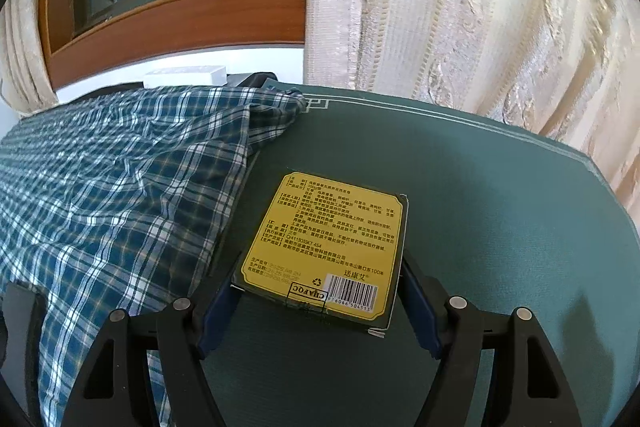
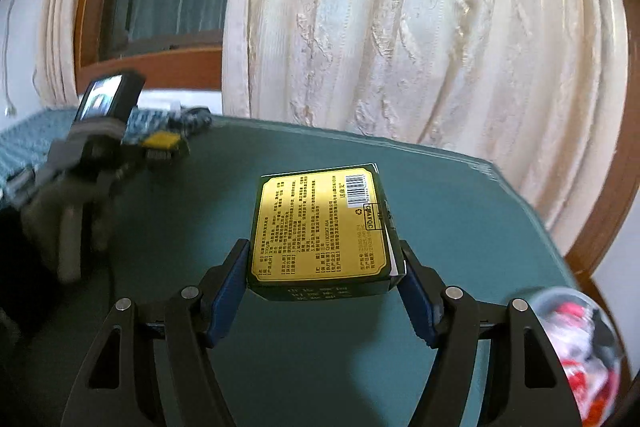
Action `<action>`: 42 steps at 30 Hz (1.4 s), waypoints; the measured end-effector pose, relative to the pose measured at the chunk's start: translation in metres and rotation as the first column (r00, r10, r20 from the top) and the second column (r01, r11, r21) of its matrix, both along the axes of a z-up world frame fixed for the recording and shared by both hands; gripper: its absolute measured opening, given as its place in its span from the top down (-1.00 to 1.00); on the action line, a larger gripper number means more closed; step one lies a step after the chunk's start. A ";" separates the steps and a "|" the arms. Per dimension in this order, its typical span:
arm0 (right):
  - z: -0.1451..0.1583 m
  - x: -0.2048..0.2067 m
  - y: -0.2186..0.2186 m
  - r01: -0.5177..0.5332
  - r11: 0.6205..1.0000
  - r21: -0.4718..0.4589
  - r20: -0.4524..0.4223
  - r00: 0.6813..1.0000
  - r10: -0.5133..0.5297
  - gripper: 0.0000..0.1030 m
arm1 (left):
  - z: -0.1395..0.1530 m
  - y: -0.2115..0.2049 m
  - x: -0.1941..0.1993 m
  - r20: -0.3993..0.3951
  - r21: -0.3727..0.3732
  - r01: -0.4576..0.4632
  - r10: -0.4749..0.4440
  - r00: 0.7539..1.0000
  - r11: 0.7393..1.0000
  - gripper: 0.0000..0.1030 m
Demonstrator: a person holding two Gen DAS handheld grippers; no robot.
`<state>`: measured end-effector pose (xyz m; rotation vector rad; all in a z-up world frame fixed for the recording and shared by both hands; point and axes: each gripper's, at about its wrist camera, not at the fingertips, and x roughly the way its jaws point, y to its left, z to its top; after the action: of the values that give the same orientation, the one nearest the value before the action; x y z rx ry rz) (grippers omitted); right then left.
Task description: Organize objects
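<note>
Two matching flat boxes with yellow printed labels, dark green sides, barcode on each.

Left tool is clamped on the first yellow-label box: blue pads press both side edges at the box's near end. The box's far end lies low against the green desk; can't tell if it fully rests there. It sits toward the desk's left side, just beside the blue plaid cloth, which covers the desk's left part and hangs over its left edge. A white box sits behind the cloth at the far edge, under the wooden window frame.

Right tool is clamped on the second yellow-label box, pads on both sides at the near end, box lifted clear above the desk and tilted, label up, barcode at the far right corner. It's over the desk's middle area.

In the right wrist view the left tool shows blurred at far left near the cloth, with its box's yellow face just visible. A container of red and white items sits at the desk's right edge, blurred. Cream curtain behind the far edge.
</note>
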<state>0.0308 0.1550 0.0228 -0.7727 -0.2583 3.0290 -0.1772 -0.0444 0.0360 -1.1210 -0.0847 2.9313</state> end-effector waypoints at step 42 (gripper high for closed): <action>0.007 0.108 0.137 0.194 0.959 -0.207 -0.004 0.980 -0.199 -0.30 | 0.022 0.179 0.122 0.045 -0.075 0.386 -0.383 0.923 0.920 -0.49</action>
<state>0.1392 0.2917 0.0297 -0.7217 0.1288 2.9022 -0.0550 0.1346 0.0581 -1.0483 0.2336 2.5878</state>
